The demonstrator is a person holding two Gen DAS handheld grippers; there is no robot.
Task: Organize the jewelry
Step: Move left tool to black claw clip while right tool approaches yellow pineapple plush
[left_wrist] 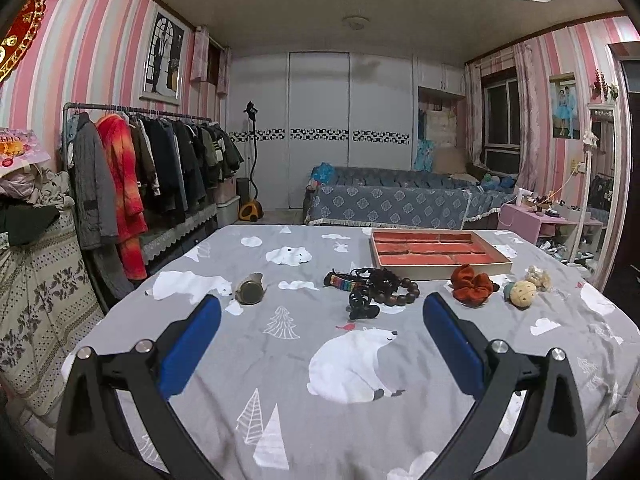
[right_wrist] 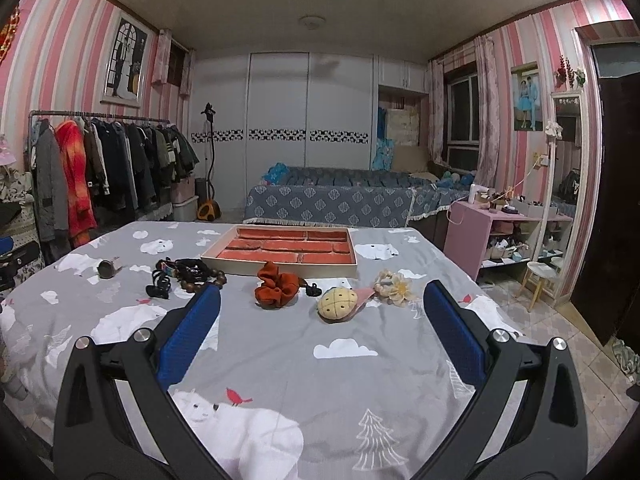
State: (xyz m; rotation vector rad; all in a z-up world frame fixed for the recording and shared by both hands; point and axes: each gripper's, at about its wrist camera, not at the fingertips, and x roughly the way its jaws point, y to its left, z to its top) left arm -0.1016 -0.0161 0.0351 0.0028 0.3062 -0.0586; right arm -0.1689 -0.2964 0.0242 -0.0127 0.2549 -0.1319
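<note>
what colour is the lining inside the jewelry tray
Orange-red, inside a pale beige rim; the jewelry tray shows it best in the right wrist view.

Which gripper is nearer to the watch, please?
Left. The watch lies just ahead of the left gripper, off its left finger. From the right gripper the watch is far off to the left, beyond the bead bracelet.

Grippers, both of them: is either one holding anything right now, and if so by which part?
Nothing is held. The left gripper and the right gripper are both open, with only the bedsheet showing between their fingers.
</note>
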